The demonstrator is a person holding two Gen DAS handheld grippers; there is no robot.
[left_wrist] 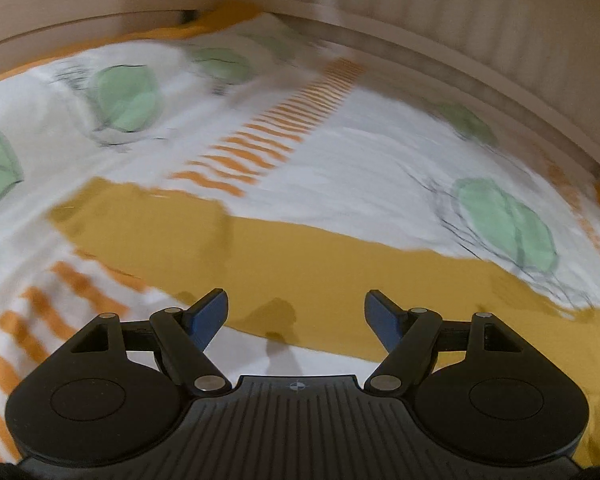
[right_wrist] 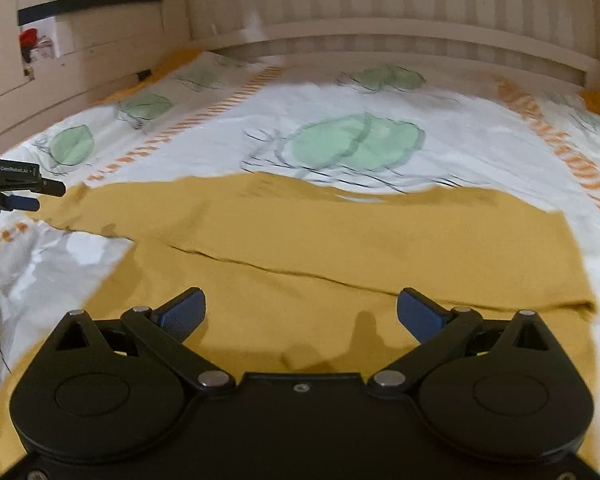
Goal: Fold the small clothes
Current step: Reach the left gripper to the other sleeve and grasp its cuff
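Note:
A mustard-yellow garment (right_wrist: 340, 248) lies flat on the bed, folded over itself with a fold edge running across it. In the left wrist view its narrow end (left_wrist: 300, 264) stretches across in front of my left gripper (left_wrist: 296, 316), which is open and empty just above it. My right gripper (right_wrist: 300, 312) is open and empty, hovering over the garment's near part. The left gripper's fingertips (right_wrist: 40, 194) show at the left edge of the right wrist view, beside the garment's left end.
The bedsheet (right_wrist: 380, 100) is white with green leaf prints and orange stripes. A pale slatted headboard (right_wrist: 380, 12) runs along the far side. Wooden furniture (right_wrist: 80, 60) stands at the far left.

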